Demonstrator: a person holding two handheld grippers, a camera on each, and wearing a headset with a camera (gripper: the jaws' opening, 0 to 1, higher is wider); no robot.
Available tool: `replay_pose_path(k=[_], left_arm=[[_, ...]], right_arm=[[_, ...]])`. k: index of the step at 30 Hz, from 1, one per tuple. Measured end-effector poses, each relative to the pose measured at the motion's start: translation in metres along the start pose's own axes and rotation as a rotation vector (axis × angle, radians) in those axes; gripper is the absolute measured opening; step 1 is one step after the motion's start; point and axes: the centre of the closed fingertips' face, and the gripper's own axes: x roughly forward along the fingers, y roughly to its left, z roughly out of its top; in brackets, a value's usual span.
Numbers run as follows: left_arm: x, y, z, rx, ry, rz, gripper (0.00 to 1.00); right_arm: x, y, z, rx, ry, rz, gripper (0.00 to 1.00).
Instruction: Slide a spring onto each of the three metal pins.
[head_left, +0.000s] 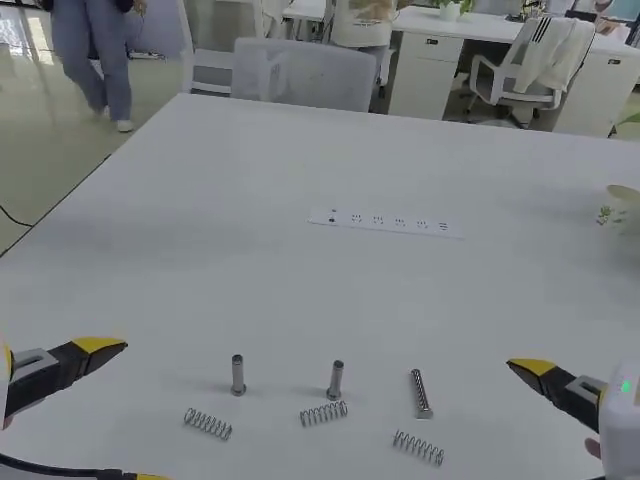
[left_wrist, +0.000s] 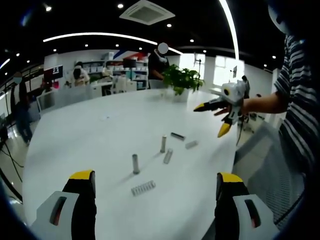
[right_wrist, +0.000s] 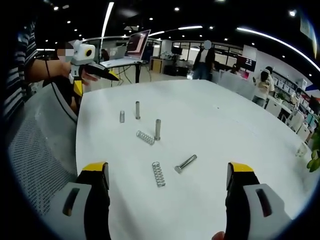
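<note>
Hand-held grippers: two, the left hand-held gripper (left_wrist: 155, 176) and the right hand-held gripper (right_wrist: 168, 167).
Pins: three — an upright pin (head_left: 238, 374) nearer the left hand-held gripper, a second upright pin (head_left: 336, 379) midway between both, a lying pin (head_left: 420, 392) nearer the right.
Springs: three — left spring (head_left: 208, 423), middle spring (head_left: 323, 413), right spring (head_left: 418, 446), each on the grippers' side of a pin.
Socket strip (head_left: 385, 222): one, on the tabletop (head_left: 200, 200) beyond the pins.

Wide white worktable (head_left: 200, 200) with white socket strip (head_left: 385, 222) at centre. Grey mesh office chair (head_left: 305, 72) top centre, white cabinets (head_left: 430, 70) upper right, glossy pale floor (head_left: 50, 130) upper left.
</note>
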Motion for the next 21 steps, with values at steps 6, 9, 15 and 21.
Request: replay_pose_path(k=[6, 9, 15, 21], left_arm=[[-0.002, 0.003, 0.002, -0.001, -0.007, 0.01, 0.98], [-0.003, 0.005, 0.001, -0.003, -0.01, 0.016, 0.98], [-0.004, 0.009, -0.001, -0.009, -0.018, 0.026, 0.98], [-0.006, 0.013, -0.005, -0.016, -0.013, 0.036, 0.98]], right_arm=[[0.0, -0.002, 0.0, 0.006, -0.002, -0.001, 0.98], [0.0, -0.002, 0.0, 0.006, -0.001, 0.001, 0.97], [0.002, -0.001, 0.0, 0.01, 0.002, 0.008, 0.96], [0.006, -0.001, 0.0, 0.016, 0.015, 0.025, 0.93]])
